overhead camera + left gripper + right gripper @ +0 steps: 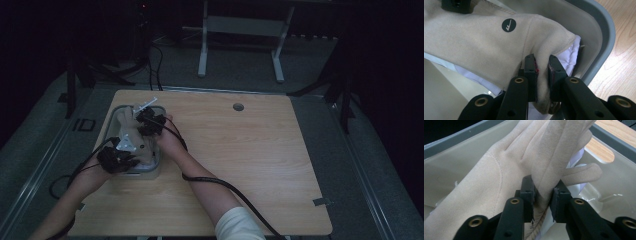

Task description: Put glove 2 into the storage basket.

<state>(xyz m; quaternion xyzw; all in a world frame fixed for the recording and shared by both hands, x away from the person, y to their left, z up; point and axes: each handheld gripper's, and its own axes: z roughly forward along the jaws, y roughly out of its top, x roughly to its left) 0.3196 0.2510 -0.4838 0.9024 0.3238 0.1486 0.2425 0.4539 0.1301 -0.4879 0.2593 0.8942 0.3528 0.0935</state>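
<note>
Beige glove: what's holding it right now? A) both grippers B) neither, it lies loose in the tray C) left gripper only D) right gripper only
A: the left gripper pinches a fold of the beige glove near its cuff, and the right gripper clamps it at the finger end, over the grey tray.

The high view is dim and underexposed: the room around the tabletop [240,150] falls off into near black at the corners, and only the wood surface catches a flat, soft light from above, with faint shadows. Detail there is muddy and grainy; the two dark hand-held grippers merge into blobs. The left gripper view is much brighter, evenly lit, with the beige glove [474,45] sharp on its printed round mark, while the black jaws at the bottom go soft, too close for focus. The right gripper view is bright too, with small white glints on the glossy tray [604,195] wall, gentle shading in the glove's folds and a blurred foreground.
</note>
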